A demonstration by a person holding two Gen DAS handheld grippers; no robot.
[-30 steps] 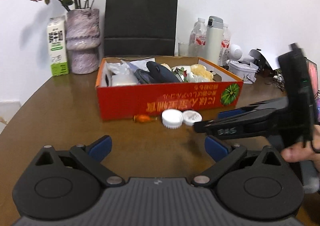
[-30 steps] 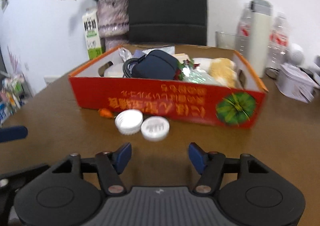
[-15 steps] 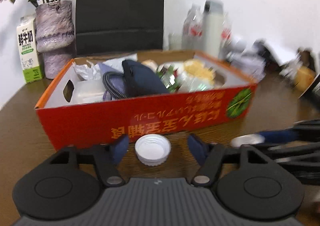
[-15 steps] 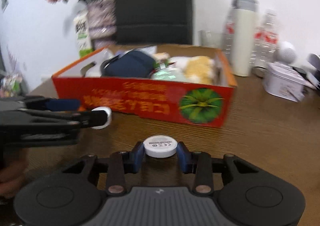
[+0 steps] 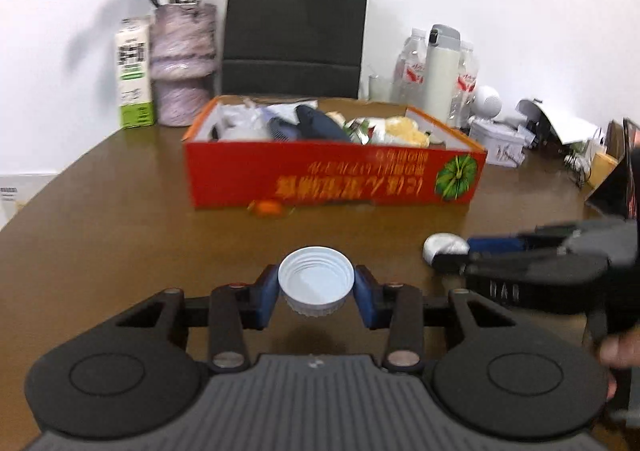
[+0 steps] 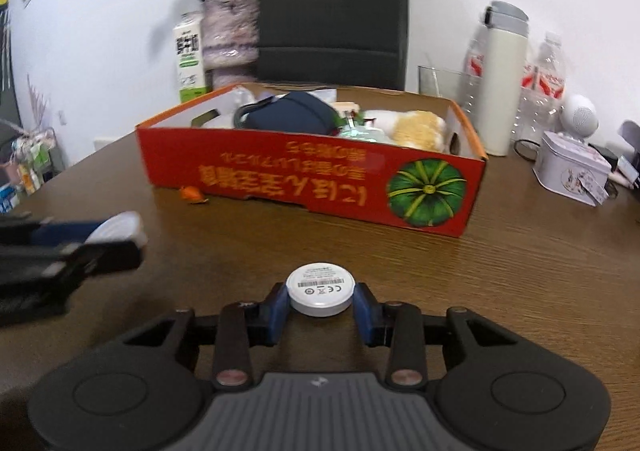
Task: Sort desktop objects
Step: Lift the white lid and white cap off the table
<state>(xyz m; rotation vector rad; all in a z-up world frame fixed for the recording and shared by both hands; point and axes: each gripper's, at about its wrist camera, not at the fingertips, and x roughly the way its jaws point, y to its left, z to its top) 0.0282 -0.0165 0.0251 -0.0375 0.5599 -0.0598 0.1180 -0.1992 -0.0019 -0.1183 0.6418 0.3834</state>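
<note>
My left gripper (image 5: 316,293) is shut on a white ribbed jar lid (image 5: 316,278), held open side up above the brown table. My right gripper (image 6: 320,305) is shut on a white round disc with a printed label (image 6: 320,288), also lifted off the table. Each gripper shows in the other's view: the right one with its disc (image 5: 446,247) at the right, the left one with its lid (image 6: 118,229) at the left. The red cardboard box (image 5: 332,181), full of mixed items, stands ahead of both. A small orange object (image 5: 266,208) lies at the box's front.
A milk carton (image 5: 134,75), a vase of flowers (image 5: 184,63) and a black paper bag (image 5: 294,23) stand behind the box. Bottles and a white flask (image 6: 502,79), a glass (image 6: 438,81) and a white tin (image 6: 572,169) crowd the right side.
Both grippers closed on the two white pieces that lay before the box, the left on the lid, the right on the disc, then lifted them and drew back from the box.
</note>
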